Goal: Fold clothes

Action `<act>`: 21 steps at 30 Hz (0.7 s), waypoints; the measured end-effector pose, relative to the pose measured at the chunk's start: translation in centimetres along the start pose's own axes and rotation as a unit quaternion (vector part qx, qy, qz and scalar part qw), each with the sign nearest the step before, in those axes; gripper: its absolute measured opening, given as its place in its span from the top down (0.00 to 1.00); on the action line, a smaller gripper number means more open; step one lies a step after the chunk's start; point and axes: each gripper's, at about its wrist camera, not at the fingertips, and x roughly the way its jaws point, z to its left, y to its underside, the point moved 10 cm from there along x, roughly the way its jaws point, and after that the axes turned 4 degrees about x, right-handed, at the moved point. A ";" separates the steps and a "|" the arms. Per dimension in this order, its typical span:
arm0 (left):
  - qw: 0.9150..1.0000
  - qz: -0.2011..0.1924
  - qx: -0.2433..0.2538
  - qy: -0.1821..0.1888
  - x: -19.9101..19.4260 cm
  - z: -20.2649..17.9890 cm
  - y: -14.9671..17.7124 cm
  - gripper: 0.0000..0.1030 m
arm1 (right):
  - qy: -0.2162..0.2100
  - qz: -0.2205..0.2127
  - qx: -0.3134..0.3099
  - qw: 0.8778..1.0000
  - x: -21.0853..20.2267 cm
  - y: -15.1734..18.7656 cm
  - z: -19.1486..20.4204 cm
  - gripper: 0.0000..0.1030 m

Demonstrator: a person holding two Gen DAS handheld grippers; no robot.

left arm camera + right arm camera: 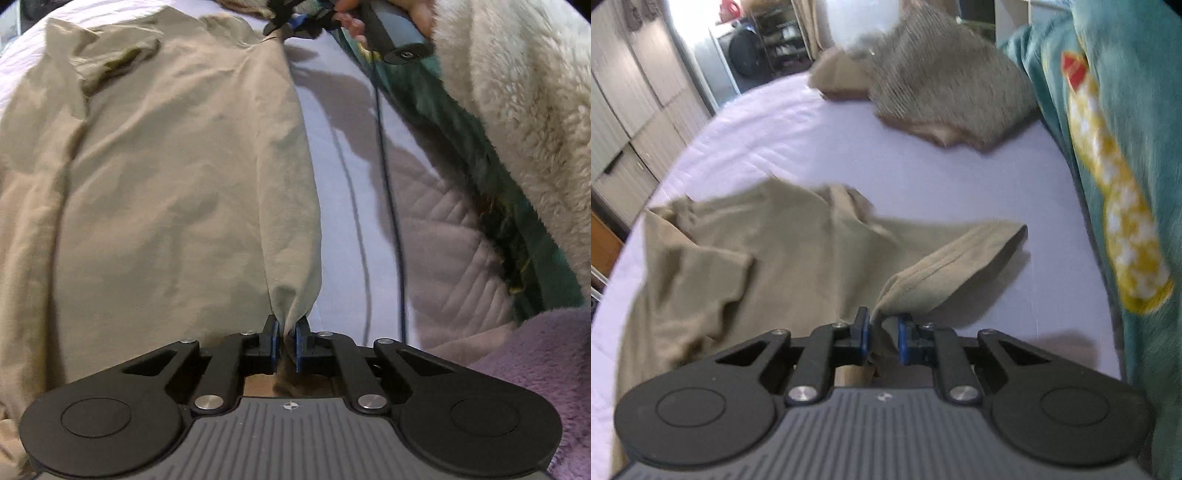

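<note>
A khaki shirt (166, 184) lies spread on the pale lilac bed sheet (336, 155). In the left wrist view my left gripper (286, 326) is shut on the shirt's near corner, and the hem runs straight away from it. At the far end of that hem my right gripper (291, 24), held by a hand, pinches the other corner. In the right wrist view the right gripper (882, 328) has bunched shirt (775, 258) cloth between its blue pads, next to a short sleeve (960, 254) that points right.
A heap of brown and grey clothes (942, 81) sits at the far side of the bed. A person in a teal garment (1108, 155) and cream fleece (517, 110) stands along the right. A black cable (388, 184) hangs there. Wardrobe doors (628, 110) stand left.
</note>
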 end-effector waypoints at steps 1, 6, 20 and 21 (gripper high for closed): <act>1.000 -0.007 -0.008 0.004 -0.6 0.5 -0.2 0.92 | -0.003 -0.006 -0.004 1.000 -0.5 -0.6 0.8 0.85; 0.998 -0.041 -0.049 0.007 -4.8 4.2 -0.1 0.92 | -0.017 -0.032 -0.034 0.999 -2.2 -3.5 6.3 0.85; 0.978 -0.049 -0.197 0.045 -10.8 16.4 5.4 0.85 | -0.125 0.047 -0.148 0.980 2.8 0.3 28.2 0.48; 0.979 -0.062 -0.189 0.046 -11.7 16.3 4.7 0.85 | -0.128 0.031 -0.148 0.980 1.6 -0.7 28.1 0.41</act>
